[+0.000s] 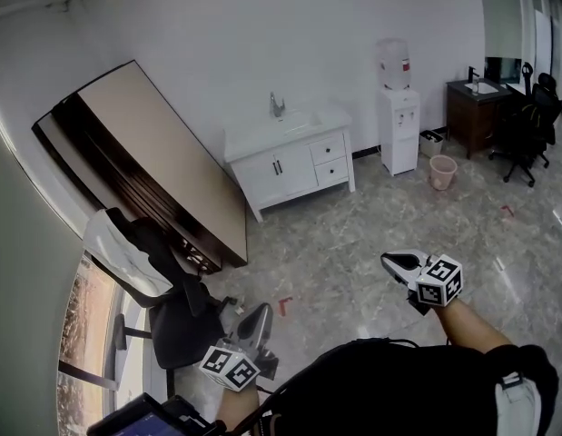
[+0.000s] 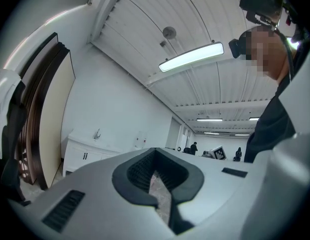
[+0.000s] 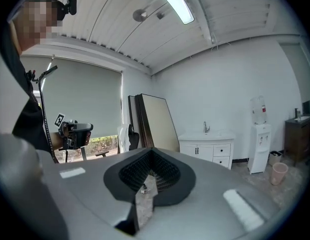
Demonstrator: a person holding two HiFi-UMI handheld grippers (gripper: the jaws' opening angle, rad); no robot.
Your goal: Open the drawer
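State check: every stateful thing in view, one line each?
White sink cabinet: drawers and doors shut.
White floor water dispenser: upright, bottle on top.
Pink round waste bin: upright.
Large beige board: leaning against wall.
Left tool: shut, empty.
Right tool: shut, empty.

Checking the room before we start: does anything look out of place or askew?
Large boards lean tilted against the wall, and a red scrap lies on the floor. The white cabinet looks intact, drawers shut.

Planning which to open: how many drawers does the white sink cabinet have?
2, stacked at the right end of the cabinet: upper drawer, lower drawer. None appear hidden.
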